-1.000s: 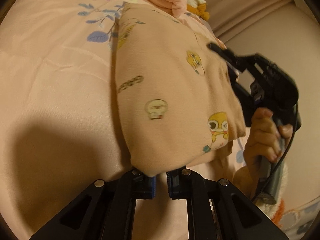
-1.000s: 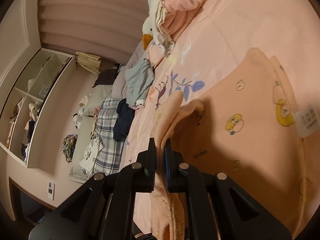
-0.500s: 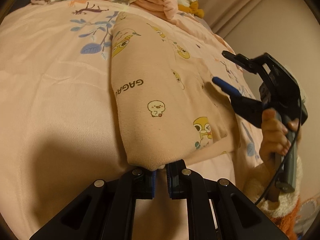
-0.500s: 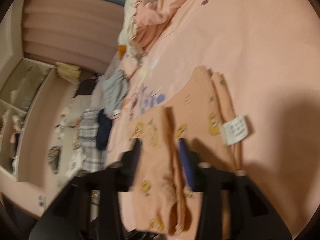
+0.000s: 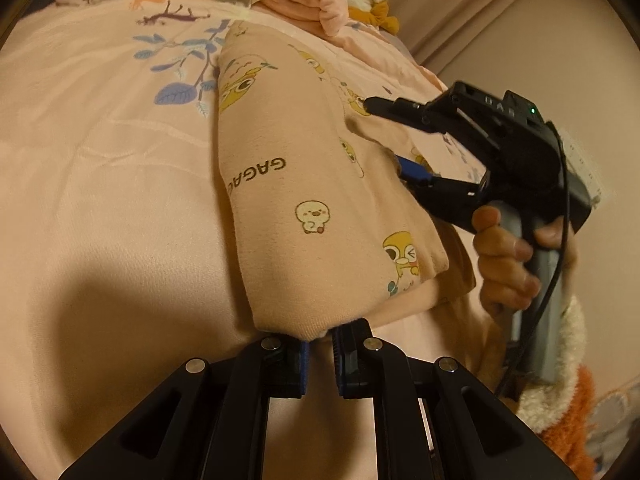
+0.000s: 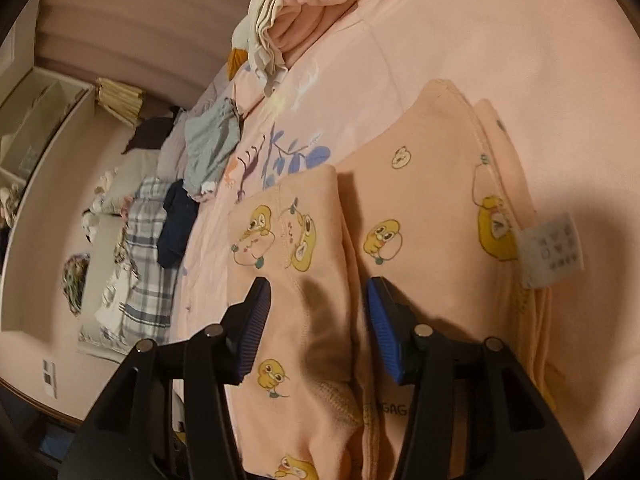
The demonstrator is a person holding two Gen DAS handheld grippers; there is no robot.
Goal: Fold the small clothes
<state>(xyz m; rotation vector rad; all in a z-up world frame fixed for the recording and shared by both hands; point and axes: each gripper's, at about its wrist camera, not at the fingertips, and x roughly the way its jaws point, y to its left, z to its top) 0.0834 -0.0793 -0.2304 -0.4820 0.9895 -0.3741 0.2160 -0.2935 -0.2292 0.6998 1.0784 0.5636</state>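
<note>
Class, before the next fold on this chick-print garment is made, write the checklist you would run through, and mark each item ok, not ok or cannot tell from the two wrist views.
1. Left gripper has hold of the peach garment: ok, its pads pinch the near folded corner.
2. Right gripper is free to regrasp: ok, jaws wide open above the cloth.
3. Folded flap lies flat: ok, it rests on the layer beneath.
4. Care label tucked in: not ok, it sticks out at the edge.
5. Bedspread beside the garment free of other clothes: ok nearby; the clothes pile sits farther off.
</note>
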